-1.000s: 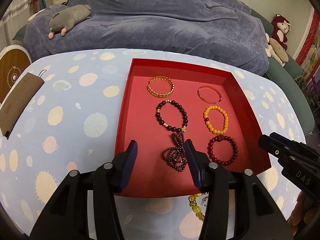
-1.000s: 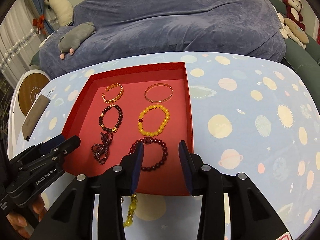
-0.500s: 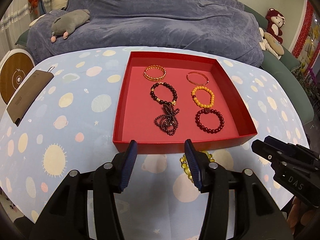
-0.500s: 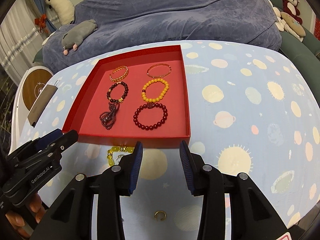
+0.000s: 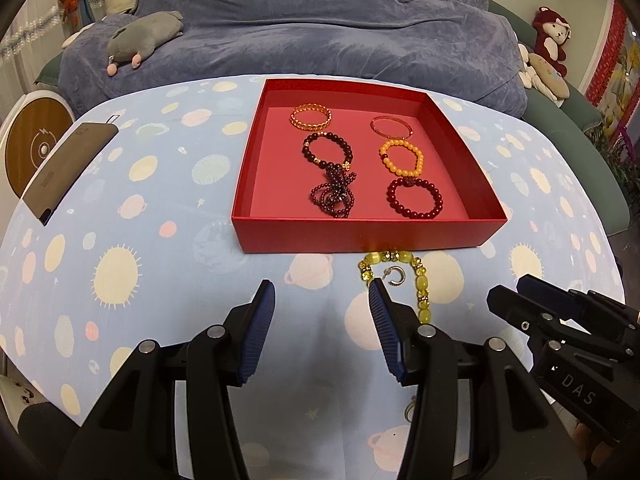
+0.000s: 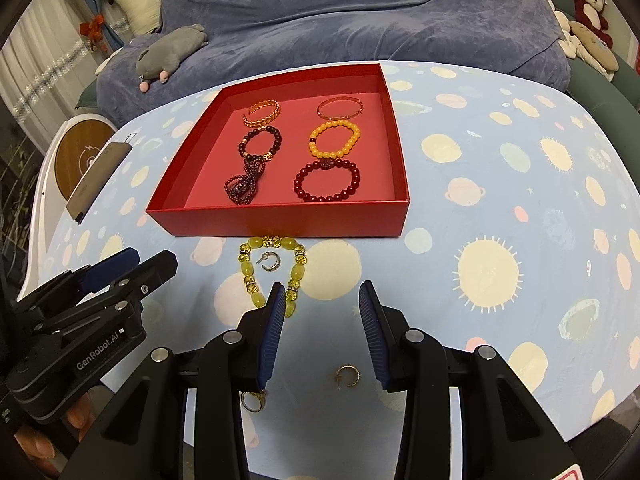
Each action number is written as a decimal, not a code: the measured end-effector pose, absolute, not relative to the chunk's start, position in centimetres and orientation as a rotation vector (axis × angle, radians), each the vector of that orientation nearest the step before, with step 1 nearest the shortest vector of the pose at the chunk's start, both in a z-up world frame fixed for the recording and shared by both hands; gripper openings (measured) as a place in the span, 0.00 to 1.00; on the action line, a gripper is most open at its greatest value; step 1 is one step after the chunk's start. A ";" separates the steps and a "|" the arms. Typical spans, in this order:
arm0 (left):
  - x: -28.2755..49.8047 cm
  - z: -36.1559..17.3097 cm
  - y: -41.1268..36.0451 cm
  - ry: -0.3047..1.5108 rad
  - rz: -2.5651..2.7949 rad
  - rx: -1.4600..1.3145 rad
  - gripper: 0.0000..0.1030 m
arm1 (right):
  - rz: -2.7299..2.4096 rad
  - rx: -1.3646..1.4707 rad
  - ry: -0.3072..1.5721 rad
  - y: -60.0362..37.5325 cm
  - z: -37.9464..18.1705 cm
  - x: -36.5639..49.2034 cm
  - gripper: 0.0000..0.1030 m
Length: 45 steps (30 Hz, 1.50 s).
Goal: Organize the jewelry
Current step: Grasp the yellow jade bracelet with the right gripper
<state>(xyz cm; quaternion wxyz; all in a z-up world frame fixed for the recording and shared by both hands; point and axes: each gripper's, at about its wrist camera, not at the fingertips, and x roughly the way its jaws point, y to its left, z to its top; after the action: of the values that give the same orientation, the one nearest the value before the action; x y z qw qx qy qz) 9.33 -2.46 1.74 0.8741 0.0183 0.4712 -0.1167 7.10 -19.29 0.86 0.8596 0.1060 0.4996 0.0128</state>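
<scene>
Both claws, left [image 5: 322,296] and right [image 6: 322,298], hang open and empty over the counter [image 6: 500,184] near the yellow bracelet [image 6: 270,268], whose slippery beads could slide from the pads.

Bkgd: blue-grey blanket [image 5: 320,32] over sofa; grey plush toy [image 5: 144,40] lying on it, left. Red monkey plush [image 5: 554,36] at far right. Planet-print tablecloth [image 5: 132,208] covers table; brown flat case [image 5: 68,172] near its left edge, round wooden disc [image 5: 32,148] just beyond.
</scene>
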 end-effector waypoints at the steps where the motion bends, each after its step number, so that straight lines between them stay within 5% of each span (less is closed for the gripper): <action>1: 9.1 1.7 -2.3 0.987 -0.240 0.035 0.45 | 0.029 0.222 1.049 -19.2 0.8 7.0 0.37; 23: 7.4 -1.1 1.8 1.058 -0.160 0.003 0.45 | 0.067 0.169 1.133 -15.4 -4.3 10.6 0.33; 26: 7.3 -1.3 1.8 1.065 -0.160 -0.001 0.45 | 0.066 0.162 1.157 -15.5 -4.8 10.8 0.16; 31: 7.0 -1.2 1.4 1.065 -0.179 -0.001 0.45 | 0.077 0.140 1.158 -16.1 -4.9 10.2 0.08; 45: 5.6 -1.3 -0.4 1.071 -0.224 0.019 0.45 | 0.109 0.261 1.030 -19.1 1.7 8.0 0.08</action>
<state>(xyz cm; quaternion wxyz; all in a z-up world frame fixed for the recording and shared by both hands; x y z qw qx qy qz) 5.62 -0.44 -1.25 0.8539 0.0092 0.5094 -0.1064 8.01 -19.06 1.66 0.8607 0.1243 0.4910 0.0520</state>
